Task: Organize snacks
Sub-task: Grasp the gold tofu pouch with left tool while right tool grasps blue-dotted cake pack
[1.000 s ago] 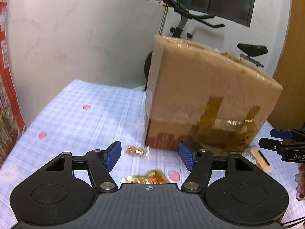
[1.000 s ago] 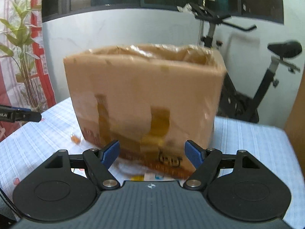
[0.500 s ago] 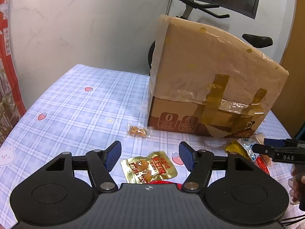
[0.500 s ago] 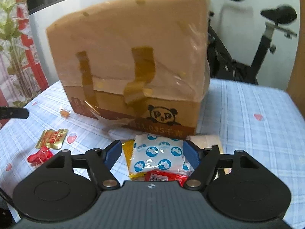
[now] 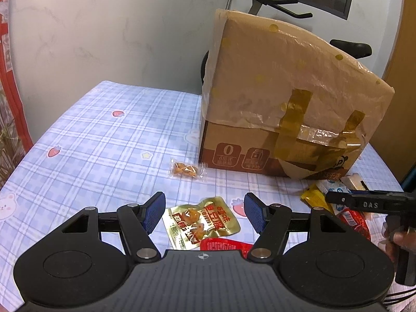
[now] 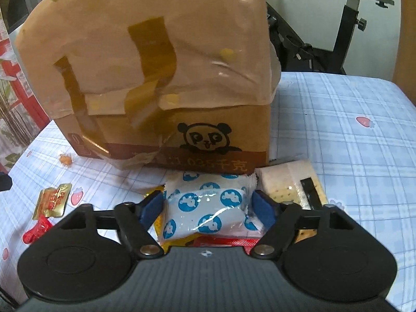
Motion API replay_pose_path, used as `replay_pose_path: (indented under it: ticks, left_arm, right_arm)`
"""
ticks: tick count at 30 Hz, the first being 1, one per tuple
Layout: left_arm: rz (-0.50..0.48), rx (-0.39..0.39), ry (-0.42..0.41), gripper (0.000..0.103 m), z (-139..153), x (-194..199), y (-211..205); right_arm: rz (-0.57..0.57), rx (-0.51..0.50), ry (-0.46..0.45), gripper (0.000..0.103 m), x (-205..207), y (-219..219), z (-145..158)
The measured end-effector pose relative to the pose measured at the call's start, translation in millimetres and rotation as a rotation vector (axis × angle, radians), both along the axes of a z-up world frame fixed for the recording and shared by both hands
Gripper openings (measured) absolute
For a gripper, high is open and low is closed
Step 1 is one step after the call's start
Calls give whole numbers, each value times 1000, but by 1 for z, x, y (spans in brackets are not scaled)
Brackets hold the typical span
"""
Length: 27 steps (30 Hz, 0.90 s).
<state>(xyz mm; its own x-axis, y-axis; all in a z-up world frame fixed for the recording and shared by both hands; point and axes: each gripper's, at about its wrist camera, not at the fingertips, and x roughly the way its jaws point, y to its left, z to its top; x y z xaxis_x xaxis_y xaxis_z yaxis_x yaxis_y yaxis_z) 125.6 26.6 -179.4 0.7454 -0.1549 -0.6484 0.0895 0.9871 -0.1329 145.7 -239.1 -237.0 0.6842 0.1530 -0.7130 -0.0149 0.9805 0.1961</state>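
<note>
A tall cardboard box wrapped in plastic film stands on the checked tablecloth. My left gripper is open, above a gold snack pouch and a red packet. A small clear packet of orange snacks lies by the box's corner. My right gripper is open, its fingers on either side of a white packet with blue dots, without squeezing it. That packet lies on a yellow packet and a red packet. A beige cracker pack lies to its right.
The right gripper shows in the left wrist view over the snack pile at the right. An exercise bike stands behind the table. A white wall lies beyond the far edge. Red curtain and a plant are at the left.
Both grippers have tilted down and come nearer to the table. The right gripper moved forward so that the white dotted packet now lies between its fingers.
</note>
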Motion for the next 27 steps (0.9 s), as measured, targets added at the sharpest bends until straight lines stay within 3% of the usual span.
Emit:
replay_pose_path:
  ticks: [5,11,27]
  left_arm:
    - [-7,2,20,69,-7,1,-1]
    - [-18,22,64,69,-22,2,-1]
    - [0,34,120,69,-36,8,2]
  right_arm:
    - [28,14,-34,62,-23,12,0]
    - [88,-61,-112,62,-48,36,-4]
    - [101,-84,-143,62,-52,44,-8]
